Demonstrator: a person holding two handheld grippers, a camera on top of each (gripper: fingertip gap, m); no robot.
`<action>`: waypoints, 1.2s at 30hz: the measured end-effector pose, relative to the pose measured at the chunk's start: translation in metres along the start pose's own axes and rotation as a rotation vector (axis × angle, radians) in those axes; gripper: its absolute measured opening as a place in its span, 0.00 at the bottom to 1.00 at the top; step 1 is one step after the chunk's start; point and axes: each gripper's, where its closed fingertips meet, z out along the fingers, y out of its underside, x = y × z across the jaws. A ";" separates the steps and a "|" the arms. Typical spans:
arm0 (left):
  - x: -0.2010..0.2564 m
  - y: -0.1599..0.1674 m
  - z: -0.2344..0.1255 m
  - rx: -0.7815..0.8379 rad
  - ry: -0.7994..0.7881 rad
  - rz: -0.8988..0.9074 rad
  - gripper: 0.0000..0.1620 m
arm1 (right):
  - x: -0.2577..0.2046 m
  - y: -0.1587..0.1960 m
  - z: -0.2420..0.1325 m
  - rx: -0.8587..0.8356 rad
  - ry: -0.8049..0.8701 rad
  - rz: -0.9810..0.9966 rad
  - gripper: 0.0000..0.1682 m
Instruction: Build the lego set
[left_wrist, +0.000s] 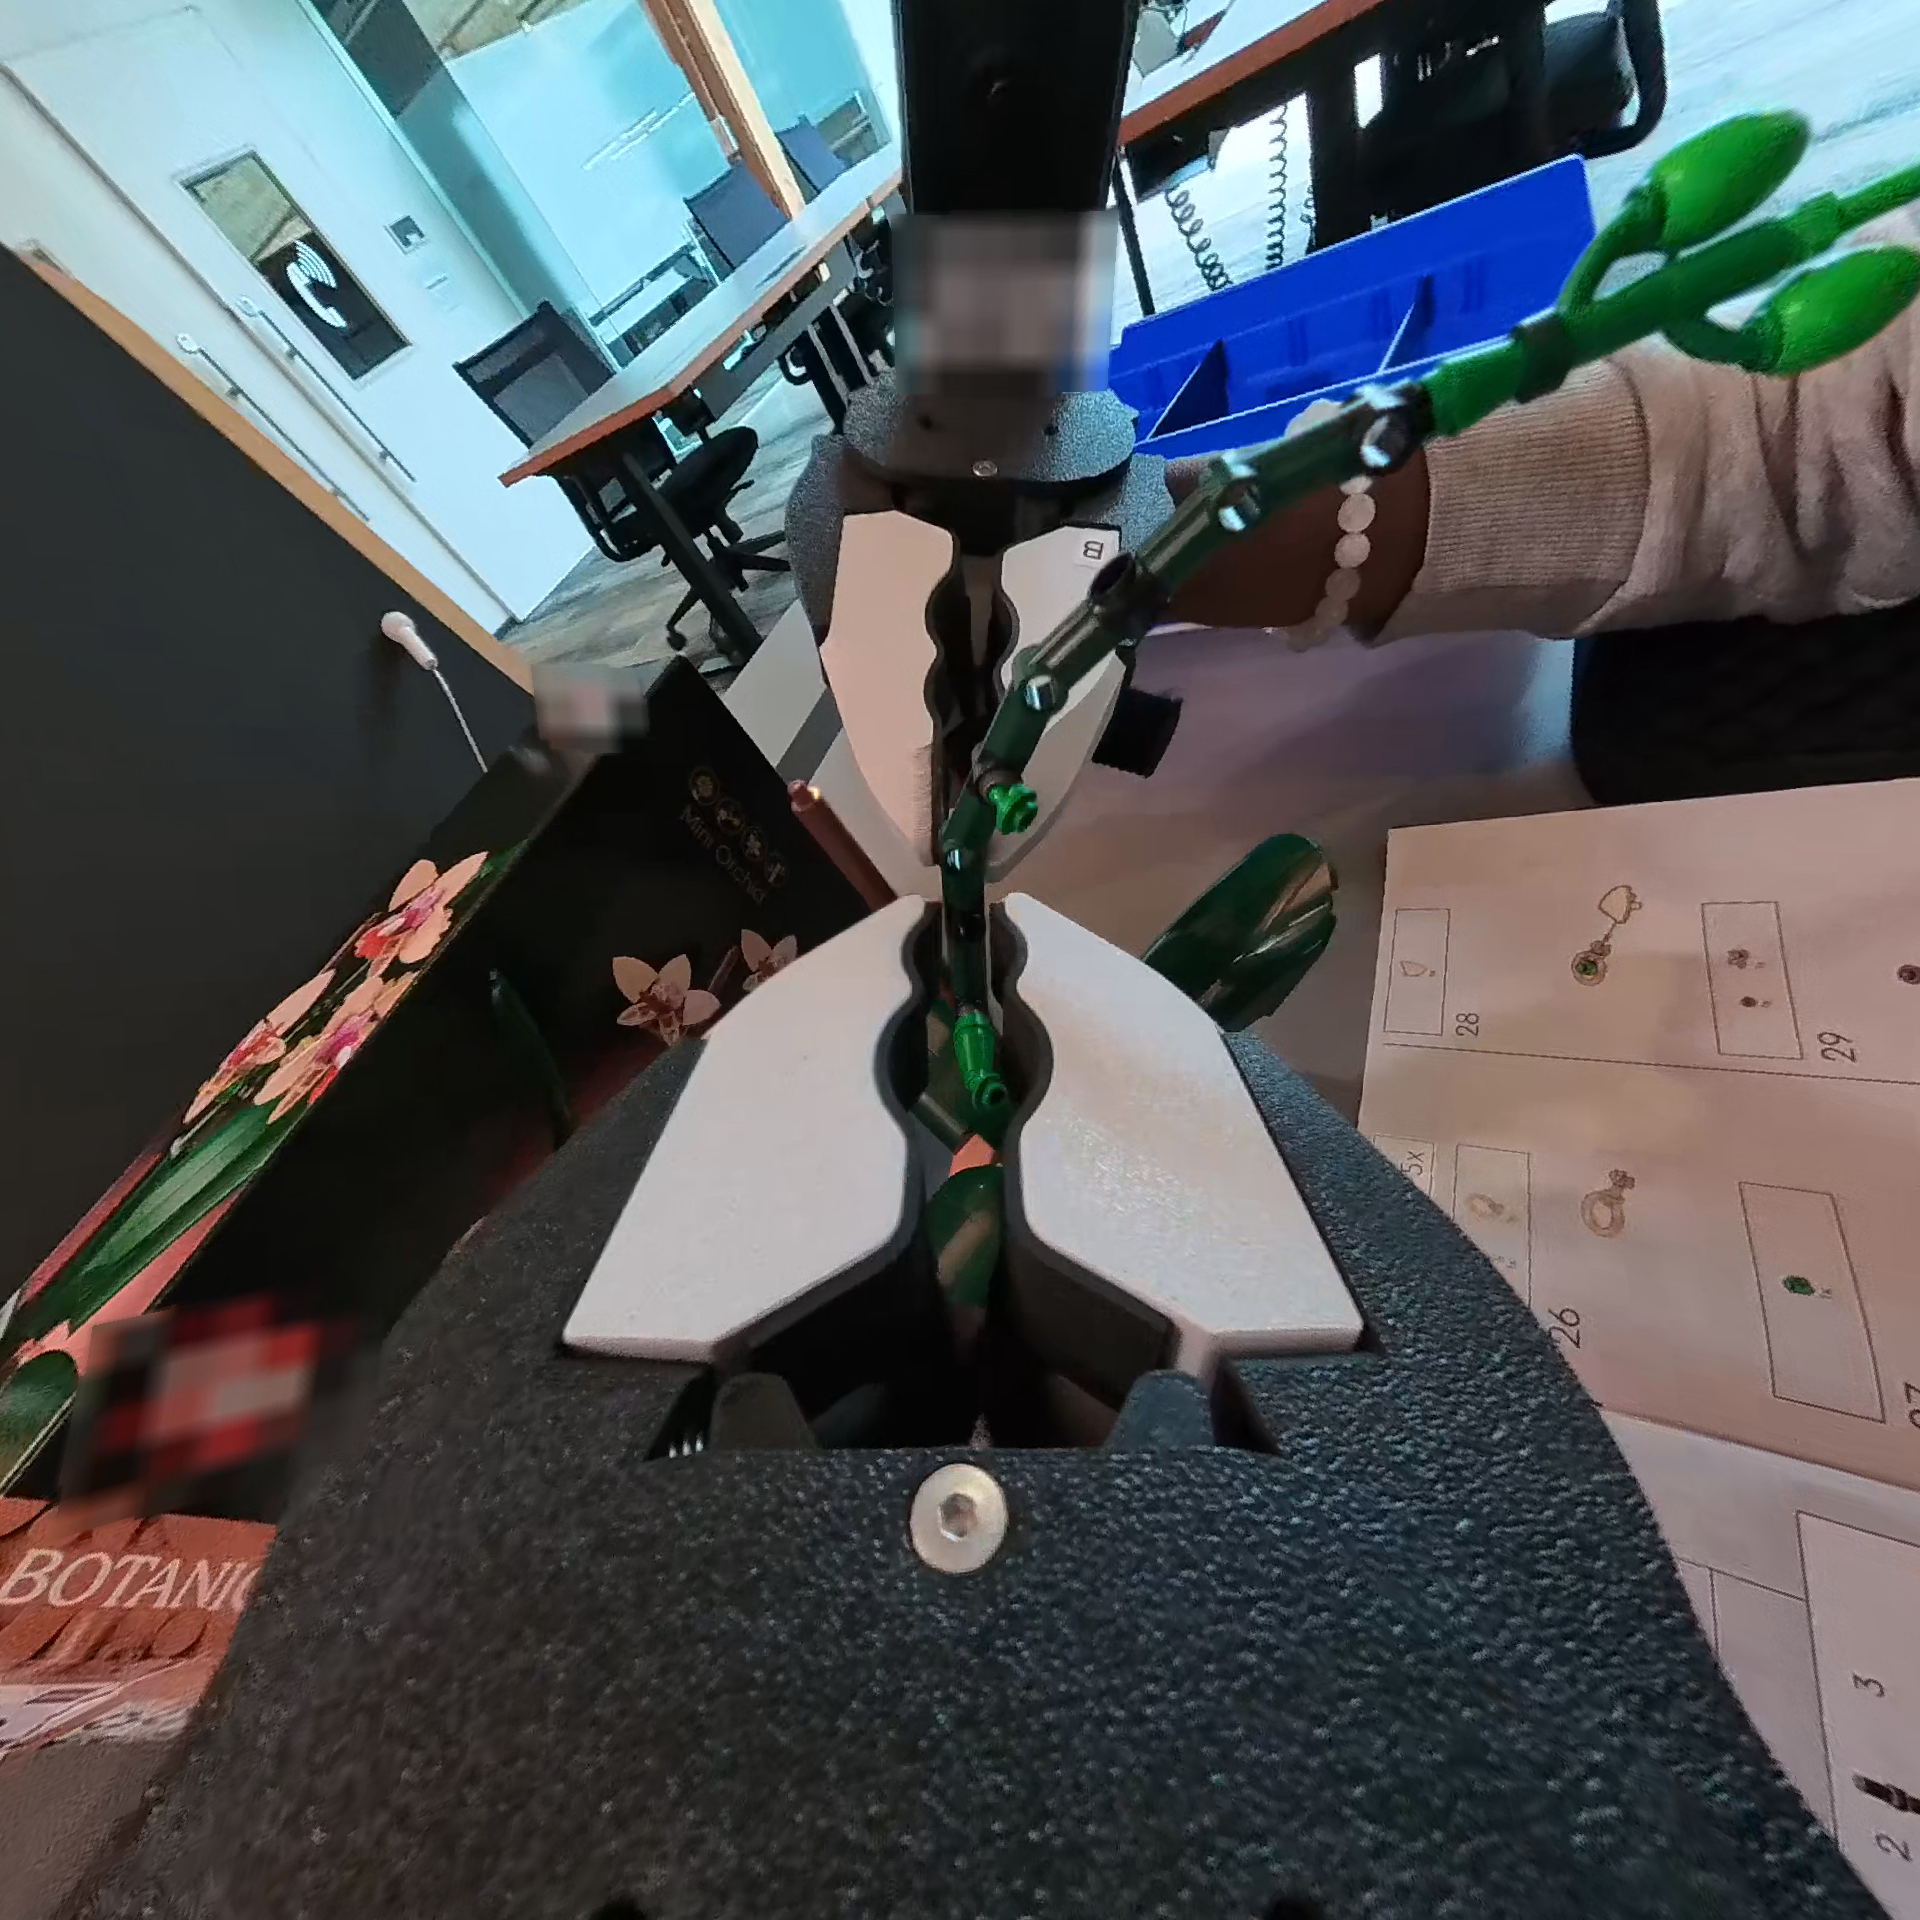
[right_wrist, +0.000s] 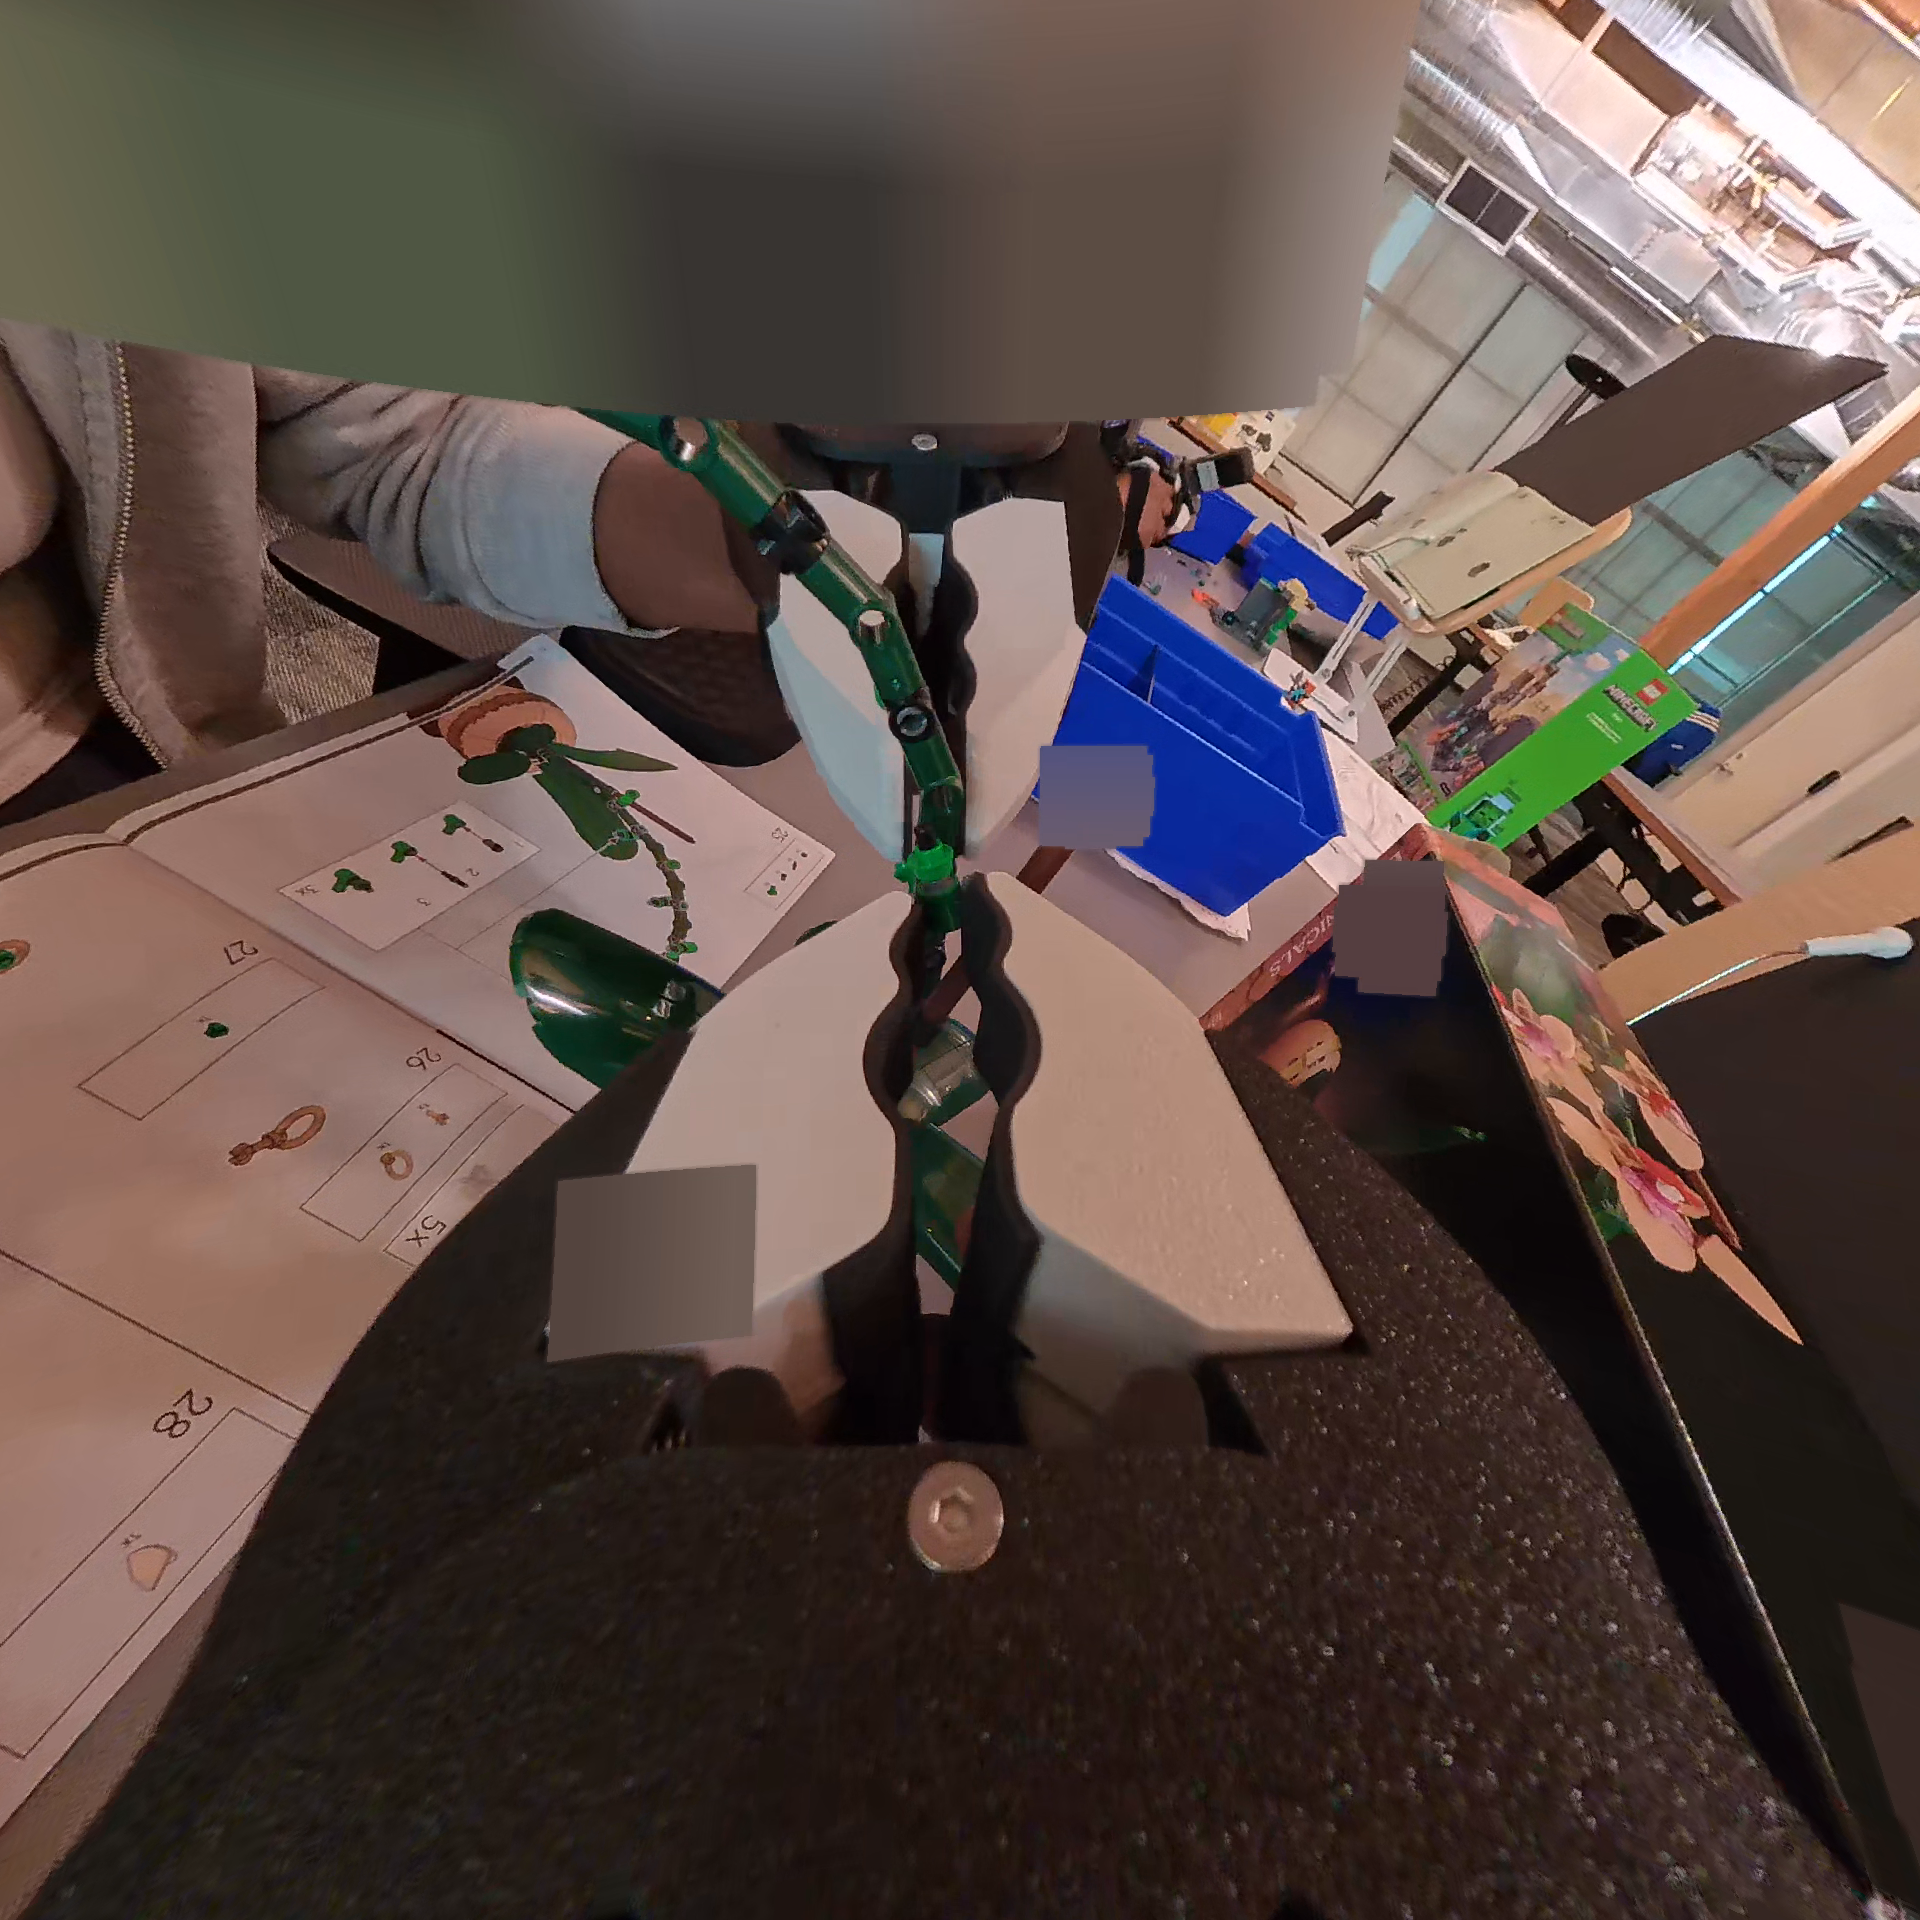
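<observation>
Blue divided bin (left_wrist: 1382, 312) at the far side of the counter (left_wrist: 1351, 707), beyond the opposite gripper; its compartments are open at the top, and what lies in them cannot be made out. In the right wrist view the same bin (right_wrist: 1195, 748) sits far right of centre, on a white sheet.

My left gripper (left_wrist: 961, 935) and my right gripper (right_wrist: 940, 914) face each other tip to tip over the counter. Both sets of fingers are drawn nearly together on the green lego stem (left_wrist: 1132, 582). The left fingers (left_wrist: 790, 1122) clamp the lower end of the stem, where a bright green stud piece sits in the notch between them. The right fingers (right_wrist: 1132, 1153) close on the stem just beside the left ones, at a small bright green connector (right_wrist: 928, 868).

From the grip the stem arcs up and to the right in the left wrist view, ending in bright green buds (left_wrist: 1745, 239) at the far upper right. A sleeved forearm with a bead bracelet (left_wrist: 1340, 561) reaches in from the right behind the right gripper.

The open instruction booklet (right_wrist: 208, 1039) lies on the counter at near left of the right wrist view, with a dark green leaf piece (right_wrist: 592, 997) beside it. The set's dark box (left_wrist: 364, 987), printed with orchid flowers, stands at the left of the left wrist view.
</observation>
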 end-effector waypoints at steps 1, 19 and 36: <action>0.000 0.000 0.001 0.002 -0.002 0.002 0.04 | -0.001 0.000 0.001 -0.003 -0.003 -0.004 0.04; 0.000 -0.001 0.001 0.057 0.002 -0.008 0.04 | 0.001 -0.002 -0.001 0.125 -0.012 0.099 0.04; 0.000 0.000 0.000 0.080 0.017 -0.015 0.04 | -0.001 -0.004 0.001 0.180 -0.034 0.138 0.04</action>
